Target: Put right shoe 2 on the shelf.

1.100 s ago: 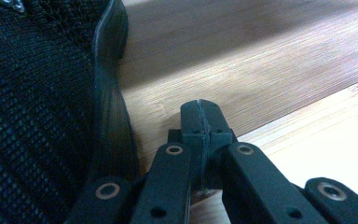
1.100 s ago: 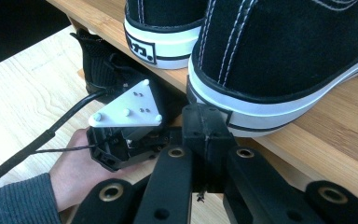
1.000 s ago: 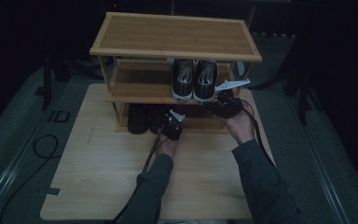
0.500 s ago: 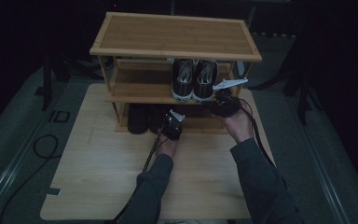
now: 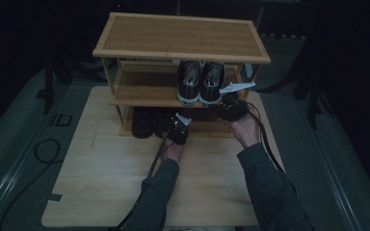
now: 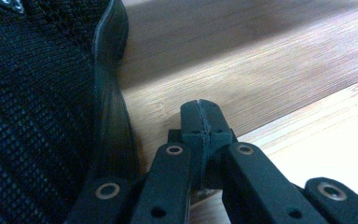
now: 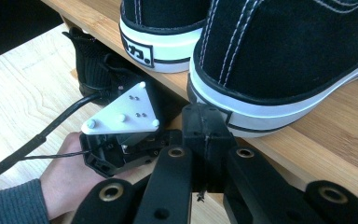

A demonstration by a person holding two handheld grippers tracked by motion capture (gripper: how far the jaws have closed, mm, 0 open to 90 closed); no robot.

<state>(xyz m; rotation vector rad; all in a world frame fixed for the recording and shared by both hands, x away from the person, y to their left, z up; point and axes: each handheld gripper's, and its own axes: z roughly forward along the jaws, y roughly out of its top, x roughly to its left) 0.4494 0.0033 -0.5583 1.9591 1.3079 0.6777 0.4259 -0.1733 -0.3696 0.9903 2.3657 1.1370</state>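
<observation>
- Shoes being sorted onto a wooden rack [image 5: 125, 50], judging from how things lie: two pairs already sitting on shelves, both grippers carrying nothing.
- Nearest first: left gripper [image 6: 200, 116] clenched, jaws pressed flat together with nothing between them, hovering low over the bottom shelf [image 6: 261, 60].
- Sitting just beside that claw, on its left in the left gripper view: black mesh shoe [image 6: 37, 107], its rubber sole edge close to the jaws but apparently not touching; hard to be sure at this angle.
- Seen from the high view, the same left gripper [image 5: 178, 128] resting in front of the dark pair [image 5: 147, 122] tucked under the middle shelf.
- Right gripper [image 7: 206, 123] likewise clamped on nothing, jaws meeting, tip pointing at the front lip of the middle shelf [image 7: 307, 154].
- Directly beyond and above that claw: black sneakers with white soles [image 7: 279, 60] standing side by side, heels outward; in the high view, the right gripper [image 5: 231, 107] sitting just beside the right heel of the pair [image 5: 201, 82].
- Farther still: top shelf of the rack bare.
- Judging progress: placement of both pairs looking finished or nearly so; possibly remaining, a last nudge to straighten the mesh shoe and pulling both claws clear.
- No loose shoes lying on the table [image 5: 101, 192] for further loading.
</observation>
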